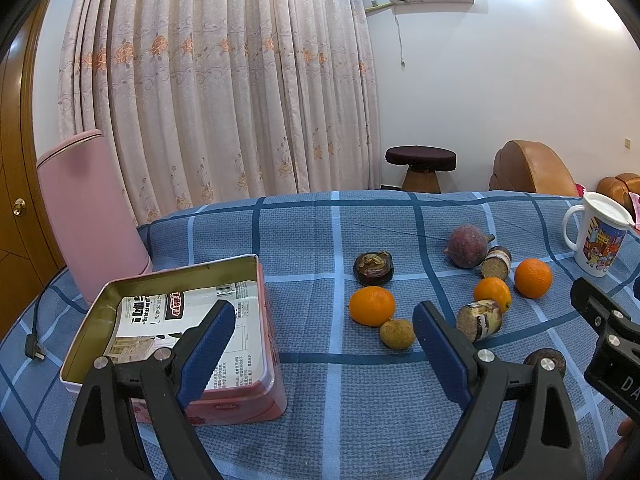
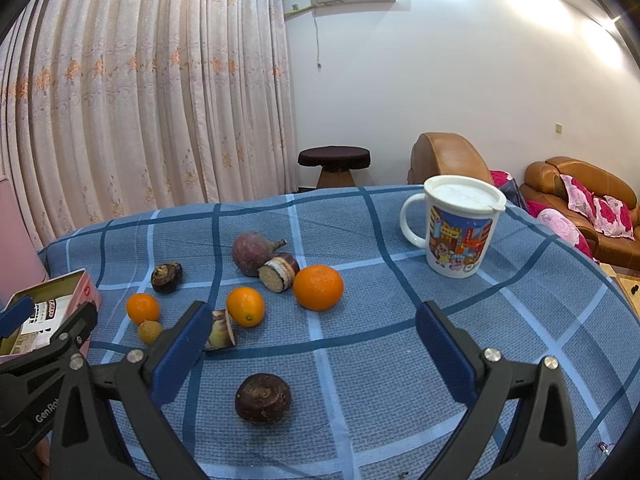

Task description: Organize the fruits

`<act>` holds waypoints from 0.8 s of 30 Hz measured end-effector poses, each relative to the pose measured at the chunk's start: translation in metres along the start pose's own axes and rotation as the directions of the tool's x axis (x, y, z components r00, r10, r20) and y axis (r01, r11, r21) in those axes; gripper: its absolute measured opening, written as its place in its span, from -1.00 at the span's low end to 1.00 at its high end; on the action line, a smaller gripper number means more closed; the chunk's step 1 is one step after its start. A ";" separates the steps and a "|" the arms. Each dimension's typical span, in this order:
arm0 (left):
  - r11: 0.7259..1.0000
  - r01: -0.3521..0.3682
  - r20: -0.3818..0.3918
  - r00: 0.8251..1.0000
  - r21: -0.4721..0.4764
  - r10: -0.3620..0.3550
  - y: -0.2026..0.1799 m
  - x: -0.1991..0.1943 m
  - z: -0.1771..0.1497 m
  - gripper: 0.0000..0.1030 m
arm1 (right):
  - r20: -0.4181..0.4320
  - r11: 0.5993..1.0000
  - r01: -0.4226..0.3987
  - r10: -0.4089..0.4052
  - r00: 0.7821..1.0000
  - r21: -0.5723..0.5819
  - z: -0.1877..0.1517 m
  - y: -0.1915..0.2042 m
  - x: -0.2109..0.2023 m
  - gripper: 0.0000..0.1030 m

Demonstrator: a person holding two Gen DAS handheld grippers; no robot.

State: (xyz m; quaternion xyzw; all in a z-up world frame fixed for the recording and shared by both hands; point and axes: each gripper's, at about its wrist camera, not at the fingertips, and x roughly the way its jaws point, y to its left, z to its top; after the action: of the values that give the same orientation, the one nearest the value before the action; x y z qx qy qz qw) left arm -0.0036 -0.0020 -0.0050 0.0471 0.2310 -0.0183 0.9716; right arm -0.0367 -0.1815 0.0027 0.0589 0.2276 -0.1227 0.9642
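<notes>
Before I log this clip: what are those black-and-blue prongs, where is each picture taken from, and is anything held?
The prongs are hand-held two-finger grippers, each carrying a camera looking along its fingers. One picture is from the left gripper, the other from the right gripper. Both are open and hold nothing. On the blue checked cloth lie oranges, including the largest round orange, a dark brown round fruit, a lidded white cartoon mug and an open pink metal tin holding only printed paper.

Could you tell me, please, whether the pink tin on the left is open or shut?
Open. The pink tin has no lid on, and the left wrist view looks straight down into it at printed paper lying inside; no fruit is in it.
</notes>
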 end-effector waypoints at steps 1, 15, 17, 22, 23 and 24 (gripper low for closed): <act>1.000 0.000 0.000 1.000 0.000 0.000 0.000 0.001 0.001 0.77 | 0.001 1.000 0.000 0.000 1.000 0.000 0.000 0.000 0.000 1.00; 1.000 0.003 -0.003 1.000 -0.003 -0.003 0.003 0.002 0.000 0.77 | -0.019 1.000 -0.005 0.005 1.000 -0.001 -0.002 -0.001 0.001 0.98; 1.000 0.010 -0.007 1.000 -0.004 -0.010 0.003 0.002 -0.001 0.77 | -0.019 1.000 -0.005 0.005 1.000 -0.007 -0.002 -0.002 0.001 0.97; 0.999 0.035 -0.032 0.999 -0.014 -0.035 0.005 0.006 -0.002 0.77 | -0.045 1.000 -0.009 0.007 0.999 -0.028 0.001 -0.014 0.004 0.92; 0.999 0.047 -0.042 0.998 -0.015 -0.048 0.006 0.007 -0.002 0.77 | -0.063 0.999 -0.020 0.019 0.998 -0.027 0.001 -0.016 0.007 0.86; 0.999 0.047 -0.049 0.998 -0.016 -0.048 0.005 0.009 -0.002 0.77 | -0.096 0.998 -0.050 0.047 0.994 -0.029 -0.001 -0.018 0.012 0.83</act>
State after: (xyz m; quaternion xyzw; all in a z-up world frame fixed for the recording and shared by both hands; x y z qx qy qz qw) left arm 0.0034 0.0035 -0.0103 0.0350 0.2559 -0.0385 0.9653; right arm -0.0316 -0.2011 -0.0045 0.0551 0.2739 -0.0929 0.9557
